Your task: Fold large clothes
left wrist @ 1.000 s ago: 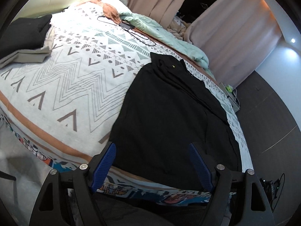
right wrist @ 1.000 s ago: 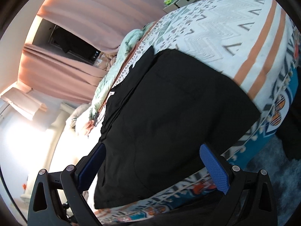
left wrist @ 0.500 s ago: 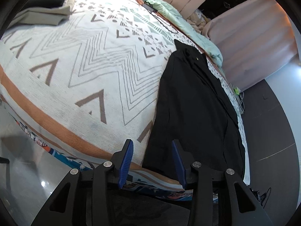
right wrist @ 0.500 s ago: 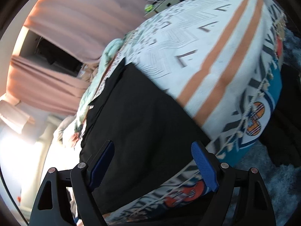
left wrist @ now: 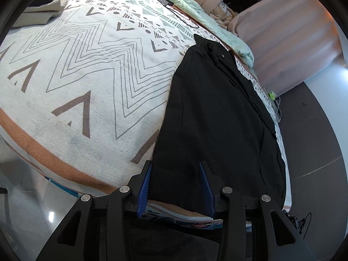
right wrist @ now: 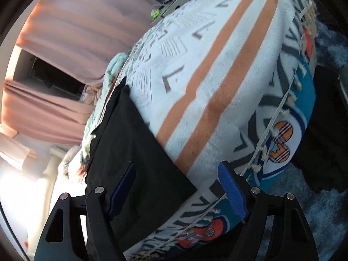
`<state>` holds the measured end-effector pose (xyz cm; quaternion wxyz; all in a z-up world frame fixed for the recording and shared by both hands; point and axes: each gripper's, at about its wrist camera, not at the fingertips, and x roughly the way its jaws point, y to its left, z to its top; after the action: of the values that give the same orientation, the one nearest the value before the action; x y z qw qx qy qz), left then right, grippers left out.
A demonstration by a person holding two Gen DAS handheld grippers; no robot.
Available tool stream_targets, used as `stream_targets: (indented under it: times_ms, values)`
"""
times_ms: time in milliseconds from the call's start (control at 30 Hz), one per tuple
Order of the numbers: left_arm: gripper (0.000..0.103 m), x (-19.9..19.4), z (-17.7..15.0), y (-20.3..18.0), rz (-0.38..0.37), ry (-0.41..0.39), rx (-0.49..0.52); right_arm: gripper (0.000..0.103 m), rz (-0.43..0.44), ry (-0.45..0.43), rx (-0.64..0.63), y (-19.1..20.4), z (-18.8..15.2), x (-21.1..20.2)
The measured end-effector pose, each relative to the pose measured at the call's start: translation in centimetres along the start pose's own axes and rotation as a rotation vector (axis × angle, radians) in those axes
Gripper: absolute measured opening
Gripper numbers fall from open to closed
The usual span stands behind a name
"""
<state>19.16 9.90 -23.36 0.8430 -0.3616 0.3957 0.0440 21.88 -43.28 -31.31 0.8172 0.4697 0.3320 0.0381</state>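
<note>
left edge: folded beige-and-dark clothes pile sitting at the far left corner of the bed, partly cut off by the lens rim
bed: patterned bedspread, white with grey zigzags and orange bands, covering the bed; fringed edge hanging over the foot in the right wrist view
cable: black charger cable lying on the bedspread near the far end, beside a mint-green blanket
task item: black garment lying spread flat on the bed, running lengthwise from the near edge toward the far end, right of the zigzag area; same garment in the right wrist view, its near corner reaching the bed's foot edge
left claw: jaws partly open, having just been closing; hovering at the garment's near-left hem, black cloth showing between the blue pads, pads not seen pressing on it, nothing gripped
right claw: jaws wide, having just been closing; straddling the garment's near corner, left pad over black cloth, right pad over bedspread, nothing gripped
background: pink curtains hanging past the bed
far right: dark floor beside the bed; blue shaggy rug at the foot
</note>
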Motion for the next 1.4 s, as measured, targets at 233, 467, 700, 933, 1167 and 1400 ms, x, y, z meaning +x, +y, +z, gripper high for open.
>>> stream_targets:
  times_ms: [233,467,700,933,1167,1400]
  values:
    - [0.017,0.5,0.3,0.5,-0.001,0.009,-0.021,0.054,0.120,0.043,-0.017,1.0,-2.0,1.3]
    - [0.011,-2.7,0.4,0.8,-0.107,-0.071,-0.053,0.016,0.290,-0.030,-0.025,2.0,-1.5,-1.3]
    - [0.008,-3.0,1.1,0.8,-0.123,-0.071,-0.074,0.007,0.361,-0.112,-0.020,2.1,-1.3,-2.8]
    - [0.051,-1.3,0.9,2.7,-0.135,-0.002,-0.160,0.050,0.247,-0.025,0.001,1.4,-2.0,0.3]
    - [0.060,-0.8,1.3,2.4,-0.160,-0.011,-0.160,0.057,0.274,-0.029,0.002,1.3,-2.1,1.0]
    - [0.059,1.2,1.7,1.1,-0.171,0.029,-0.116,0.057,0.371,-0.027,0.038,1.8,-1.6,1.7]
